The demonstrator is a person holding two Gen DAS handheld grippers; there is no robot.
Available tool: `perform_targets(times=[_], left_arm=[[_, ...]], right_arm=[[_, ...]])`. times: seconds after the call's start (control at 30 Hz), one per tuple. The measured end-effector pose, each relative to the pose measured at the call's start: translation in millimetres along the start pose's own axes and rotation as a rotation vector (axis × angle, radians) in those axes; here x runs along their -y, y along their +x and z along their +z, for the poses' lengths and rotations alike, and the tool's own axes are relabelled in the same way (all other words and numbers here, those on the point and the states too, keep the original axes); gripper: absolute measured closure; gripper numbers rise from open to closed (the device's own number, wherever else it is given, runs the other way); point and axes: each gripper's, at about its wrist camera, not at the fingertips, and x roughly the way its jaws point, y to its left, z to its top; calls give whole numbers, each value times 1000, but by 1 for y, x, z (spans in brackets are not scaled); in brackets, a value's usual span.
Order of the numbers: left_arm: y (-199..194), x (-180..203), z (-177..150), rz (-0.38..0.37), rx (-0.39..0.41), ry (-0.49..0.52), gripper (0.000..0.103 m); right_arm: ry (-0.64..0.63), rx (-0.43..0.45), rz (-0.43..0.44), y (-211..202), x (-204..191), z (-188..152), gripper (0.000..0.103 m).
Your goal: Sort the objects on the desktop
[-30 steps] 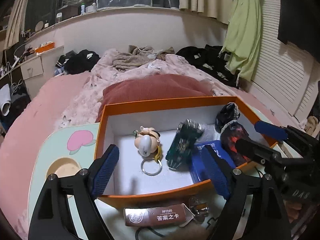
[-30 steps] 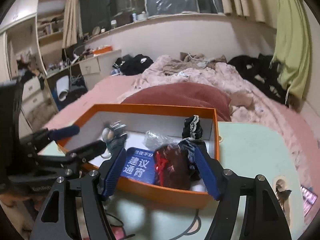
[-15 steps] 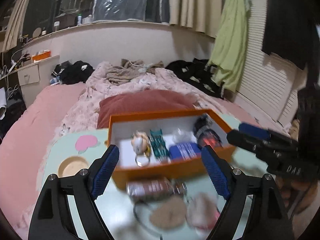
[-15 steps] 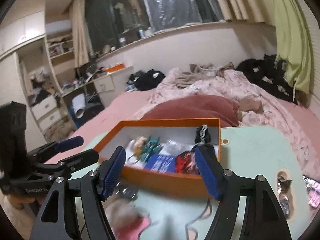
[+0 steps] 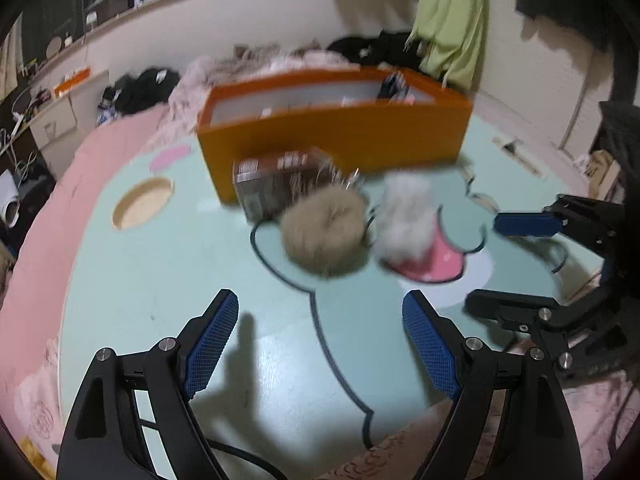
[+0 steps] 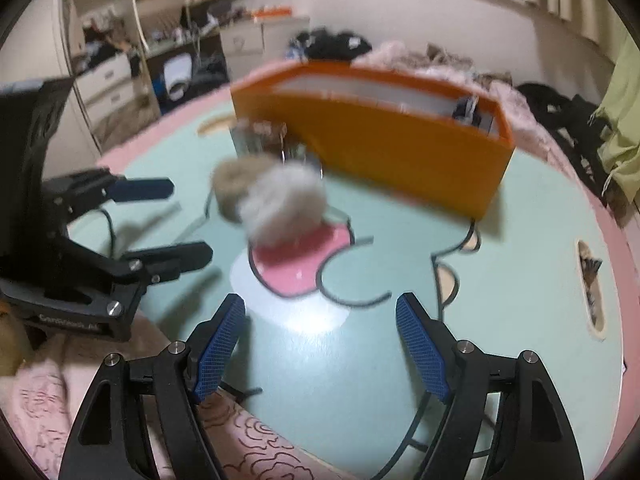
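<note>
Your left gripper [image 5: 320, 340] is wide open with nothing in it. Your right gripper [image 6: 320, 344] is opening, empty too. Both hang over the green table [image 5: 160, 280]. Ahead of them sit two fluffy balls – the tan pompom [image 5: 323, 232] touching the white pompom [image 5: 406, 222]. Behind those lie a brown card box [image 5: 276, 184] and the orange box [image 5: 340, 128].

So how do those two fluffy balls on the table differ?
The tan pompom is brownish and sits nearer the brown card box; the white pompom is pale and rests on the table's pink patch. Both are fuzzy, round and outside the orange box.
</note>
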Motion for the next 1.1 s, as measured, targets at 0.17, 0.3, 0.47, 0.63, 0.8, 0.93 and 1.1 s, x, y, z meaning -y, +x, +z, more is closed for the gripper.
perform_targets(times=[0.17,0.3,0.47,0.63,0.8,0.93,1.1], left_arm=[[4,-7,-2,-2,-15,-33,0],[2,-6,-4,-3,-10,-34,0],[2,-5,-6,-3,-9,-34,0],[2,-6,-5,-3,-9,-34,0],[2,-6,-5,-3,-9,-34,0],[2,-6,-5,-3,-9,-34,0],[2,-6,-5,-3,-9,-34,0]], right_arm=[[-13,-2,-10,-3,-2,2,12],[-7,4,-6,-2,3,4,11],[-1,11,4,-1,3,3,10],[2,13,6,0,3,3,9],[2,13,6,0,3,3,8],[3,13,6,0,2,3,8],[2,13,6,0,2,3,8]])
